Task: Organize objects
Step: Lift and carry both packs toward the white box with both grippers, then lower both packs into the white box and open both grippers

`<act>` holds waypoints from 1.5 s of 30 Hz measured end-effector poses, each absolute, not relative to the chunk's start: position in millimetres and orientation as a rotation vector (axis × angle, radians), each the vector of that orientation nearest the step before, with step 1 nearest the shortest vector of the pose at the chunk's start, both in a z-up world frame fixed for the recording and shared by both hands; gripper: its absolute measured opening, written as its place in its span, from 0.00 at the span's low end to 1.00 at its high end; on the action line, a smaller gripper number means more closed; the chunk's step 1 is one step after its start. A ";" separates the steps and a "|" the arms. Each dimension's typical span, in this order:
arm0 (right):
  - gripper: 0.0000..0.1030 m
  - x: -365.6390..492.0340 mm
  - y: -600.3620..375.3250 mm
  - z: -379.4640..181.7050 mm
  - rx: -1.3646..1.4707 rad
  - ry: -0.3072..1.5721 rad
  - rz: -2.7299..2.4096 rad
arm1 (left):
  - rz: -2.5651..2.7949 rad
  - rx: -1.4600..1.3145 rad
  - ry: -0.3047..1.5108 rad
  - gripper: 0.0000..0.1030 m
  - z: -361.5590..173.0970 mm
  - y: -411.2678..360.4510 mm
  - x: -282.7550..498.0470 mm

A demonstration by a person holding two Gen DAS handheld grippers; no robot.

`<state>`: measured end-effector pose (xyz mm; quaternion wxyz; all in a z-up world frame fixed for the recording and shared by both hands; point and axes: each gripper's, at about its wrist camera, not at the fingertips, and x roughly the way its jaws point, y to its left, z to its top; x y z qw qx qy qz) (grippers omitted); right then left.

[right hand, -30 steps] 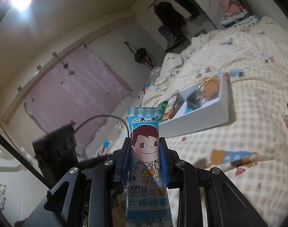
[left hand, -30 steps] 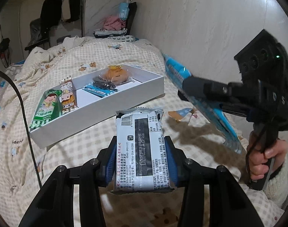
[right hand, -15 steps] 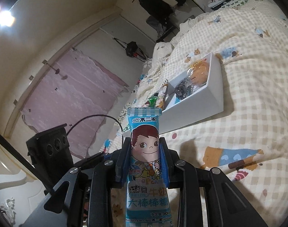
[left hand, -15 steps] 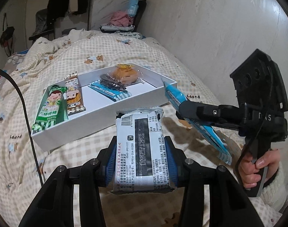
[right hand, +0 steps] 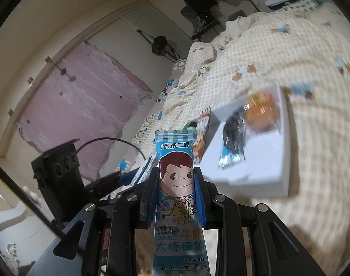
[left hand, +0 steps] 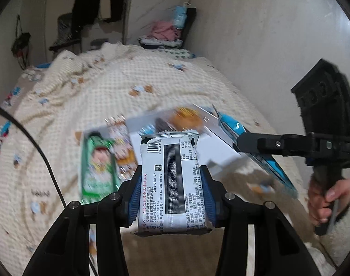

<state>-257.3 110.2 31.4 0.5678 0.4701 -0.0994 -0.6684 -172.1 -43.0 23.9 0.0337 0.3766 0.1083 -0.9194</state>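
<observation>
Left wrist view: left gripper (left hand: 171,184) clamped on white snack packet (left hand: 172,179) | right gripper (right hand: 176,195) clamped on blue lollipop packet (right hand: 178,197) | both held above bed (left hand: 83,96), near white tray (right hand: 255,168).

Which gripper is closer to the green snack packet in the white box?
Left. The left gripper, holding a white packet, is just beside the green snack packet. The right gripper, holding a blue packet, is at the white box's opposite side.

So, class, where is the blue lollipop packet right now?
The blue lollipop packet is clamped upright in the right gripper, above the bed, just short of the white tray.
</observation>
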 end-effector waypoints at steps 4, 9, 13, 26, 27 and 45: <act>0.29 -278.1 79.5 39.3 1.104 -0.161 -1.627 | -2.809 1.116 0.311 0.49 26.7 -56.6 -201.4; 0.29 -298.1 47.8 28.4 1.078 -0.036 -1.713 | -2.743 1.086 0.164 0.49 17.0 -58.6 -239.4; 0.29 -304.8 45.8 8.9 1.113 0.014 -1.783 | -2.653 1.185 0.235 0.49 -11.3 -64.7 -251.0; 0.29 -307.8 28.2 -6.4 1.078 0.201 -1.888 | -2.590 1.180 0.332 0.49 -40.3 -79.1 -254.7; 0.29 -307.7 26.8 -8.8 1.087 0.202 -1.875 | -2.593 1.187 0.326 0.49 -43.5 -79.1 -256.0; 0.29 -295.1 31.2 -10.6 1.052 0.280 -1.888 | -2.584 1.238 0.280 0.49 -55.5 -70.0 -256.6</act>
